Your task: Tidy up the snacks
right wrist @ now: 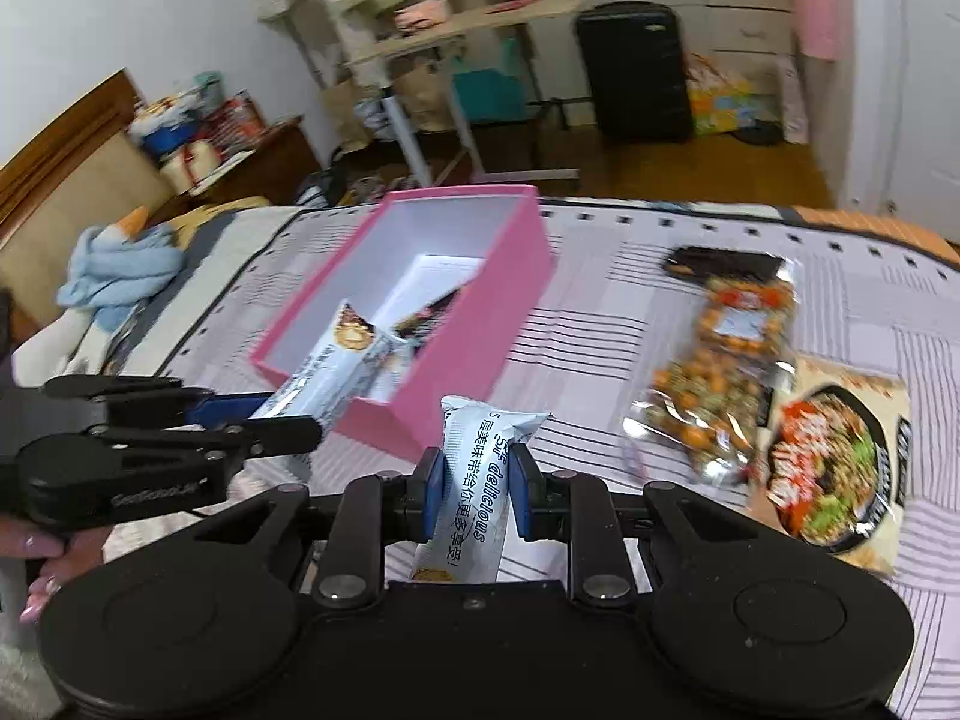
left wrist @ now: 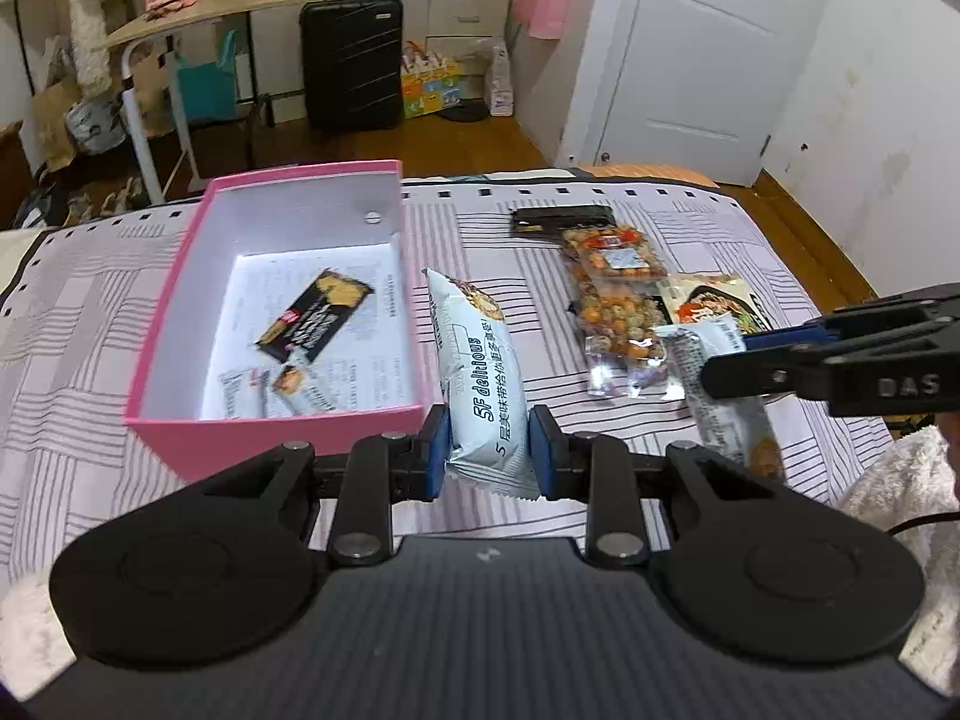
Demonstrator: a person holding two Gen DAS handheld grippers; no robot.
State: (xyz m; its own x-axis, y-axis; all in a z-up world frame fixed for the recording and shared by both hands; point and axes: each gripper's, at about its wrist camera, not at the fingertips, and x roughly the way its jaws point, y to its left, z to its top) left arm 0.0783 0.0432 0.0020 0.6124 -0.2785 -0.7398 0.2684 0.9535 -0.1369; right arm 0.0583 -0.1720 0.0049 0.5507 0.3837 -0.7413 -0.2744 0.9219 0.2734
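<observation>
My left gripper (left wrist: 487, 450) is shut on a pale blue "5F delicious" snack pack (left wrist: 480, 378) and holds it just right of the open pink box (left wrist: 180, 300). The box holds a black cracker pack (left wrist: 312, 315) and a small pale pack (left wrist: 288, 387). My right gripper (right wrist: 477, 495) is shut on a second pale blue snack pack (right wrist: 474, 480), near the pink box's (right wrist: 480, 330) near corner. The right gripper also shows in the left wrist view (left wrist: 744, 360), and the left gripper shows in the right wrist view (right wrist: 258, 420) with its pack (right wrist: 336, 360) over the box edge.
On the striped bedspread (left wrist: 90, 330) lie a dark bar (left wrist: 561, 219), two clear packs of mixed nuts (left wrist: 612, 294) and a noodle pouch (right wrist: 834, 468). Behind the bed stand a black suitcase (left wrist: 351, 60), a folding desk (left wrist: 198, 12) and a white door (left wrist: 708, 48).
</observation>
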